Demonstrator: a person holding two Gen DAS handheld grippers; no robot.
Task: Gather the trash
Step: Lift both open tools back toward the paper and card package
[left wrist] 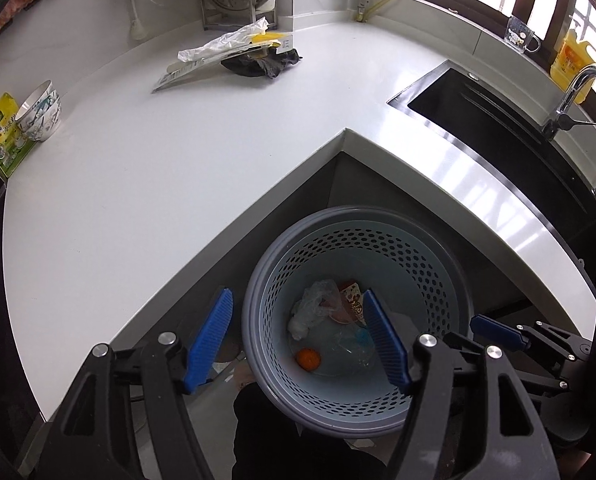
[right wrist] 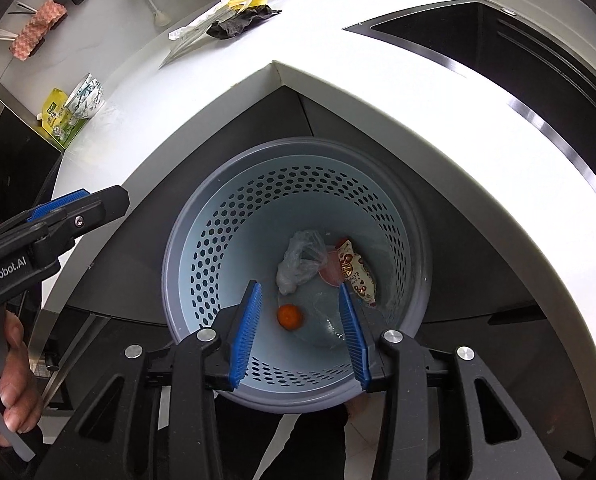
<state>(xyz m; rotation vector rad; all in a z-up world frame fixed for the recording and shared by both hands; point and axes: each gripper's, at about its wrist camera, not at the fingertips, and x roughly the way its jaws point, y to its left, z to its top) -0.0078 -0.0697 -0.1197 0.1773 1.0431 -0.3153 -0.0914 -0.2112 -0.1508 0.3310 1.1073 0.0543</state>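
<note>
A grey-rimmed perforated waste basket [left wrist: 258,280] [right wrist: 414,216] stands on the floor below the counter's inner corner. Inside it lie a crumpled clear bag [left wrist: 312,308] [right wrist: 300,262], a printed snack wrapper [left wrist: 352,302] [right wrist: 358,272], an orange fruit [left wrist: 308,359] [right wrist: 289,317] and clear plastic [left wrist: 354,346]. My left gripper [left wrist: 298,308] hangs open above the basket's left rim, nothing between its fingers. My right gripper [right wrist: 300,292] is open over the basket's mouth, holding nothing. It also shows at the right of the left wrist view as the right gripper [left wrist: 498,330].
On the white counter [left wrist: 138,184] lie a plastic bag with packaging [left wrist: 226,46] and a dark cloth [left wrist: 266,64], a patterned bowl [left wrist: 42,114] and a green-yellow packet [left wrist: 2,136]. A black sink [left wrist: 498,128] with a tap [left wrist: 578,88] sits at right. A hand [right wrist: 6,380] holds the left gripper.
</note>
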